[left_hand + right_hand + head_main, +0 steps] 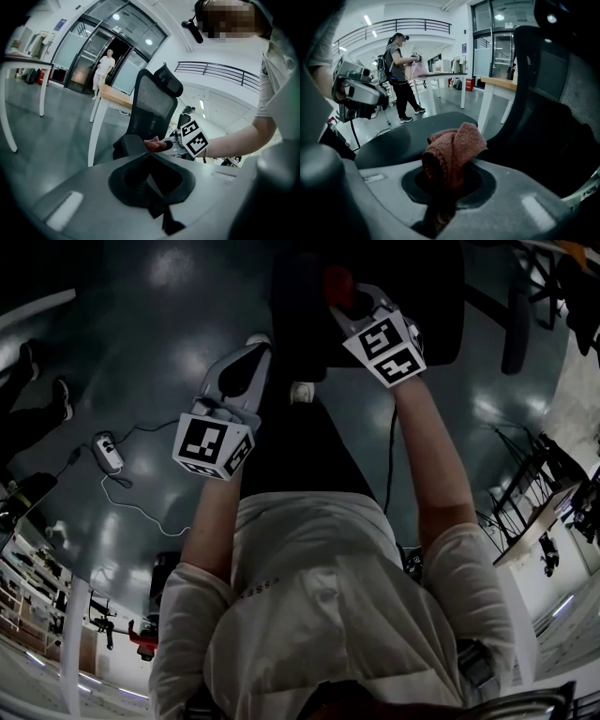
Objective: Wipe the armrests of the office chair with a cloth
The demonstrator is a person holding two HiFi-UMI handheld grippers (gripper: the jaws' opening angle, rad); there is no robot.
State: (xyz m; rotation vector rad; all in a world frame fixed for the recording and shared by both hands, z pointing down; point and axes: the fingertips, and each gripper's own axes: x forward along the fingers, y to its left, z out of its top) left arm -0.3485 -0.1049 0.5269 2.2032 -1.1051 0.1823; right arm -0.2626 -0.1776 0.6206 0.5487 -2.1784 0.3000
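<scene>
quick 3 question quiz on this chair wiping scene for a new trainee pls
1. Multiple choice: which gripper holds the cloth?
A. the left one
B. the right one
C. neither
2. True or false: the left gripper has nothing between its jaws.
3. Fill in: the backrest of the office chair is made of black ____.

Key
1. B. The right gripper is shut on the cloth.
2. True.
3. mesh
</scene>
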